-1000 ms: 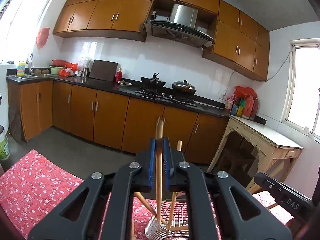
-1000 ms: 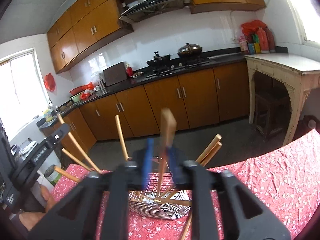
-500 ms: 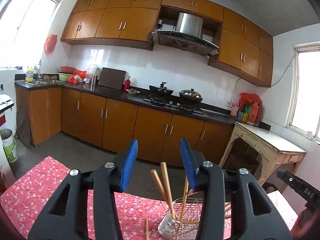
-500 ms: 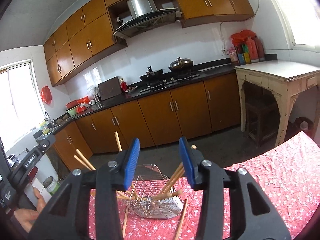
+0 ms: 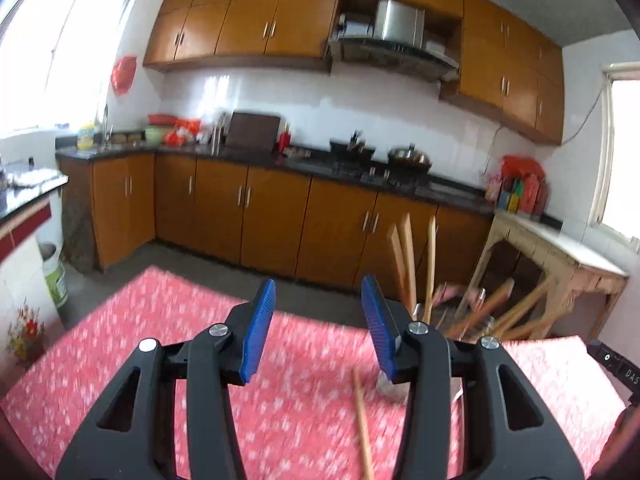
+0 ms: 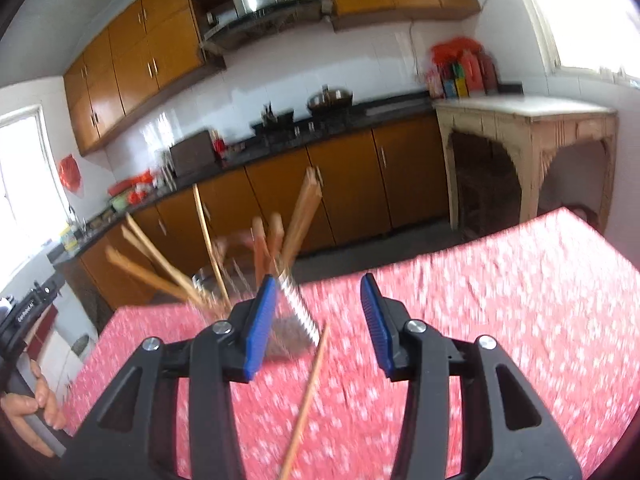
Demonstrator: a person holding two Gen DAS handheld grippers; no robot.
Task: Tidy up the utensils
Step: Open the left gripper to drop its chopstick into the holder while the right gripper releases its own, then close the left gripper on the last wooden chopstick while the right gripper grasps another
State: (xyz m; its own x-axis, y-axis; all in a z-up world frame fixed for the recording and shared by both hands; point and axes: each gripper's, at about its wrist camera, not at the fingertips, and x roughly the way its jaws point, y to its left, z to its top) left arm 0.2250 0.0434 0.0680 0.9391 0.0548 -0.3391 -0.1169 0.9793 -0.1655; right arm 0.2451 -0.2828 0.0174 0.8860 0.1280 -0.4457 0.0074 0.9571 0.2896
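Daylight, bright. Windows point(image 5: 68, 48) blown out to white at upper left of the left view; another point(image 6: 592, 8) blown out at upper right of the right view. Tile wall point(image 5: 360, 112) carries glare streaks. Motion blur smears the cloth point(image 5: 304, 392) between the fingers and the chopsticks point(image 6: 160, 272) beyond them. Fisheye bends cabinets point(image 5: 256, 20); corners vignette dark.

Pale matt wooden chopsticks point(image 6: 302, 216) stand in a shiny metal wire holder point(image 6: 294, 320) at the frame's centre on a red flowered cloth point(image 6: 500, 300), while glossy orange-brown cabinets point(image 5: 272, 216) and white glazed tiles point(image 5: 320, 104) fill the upper half behind.
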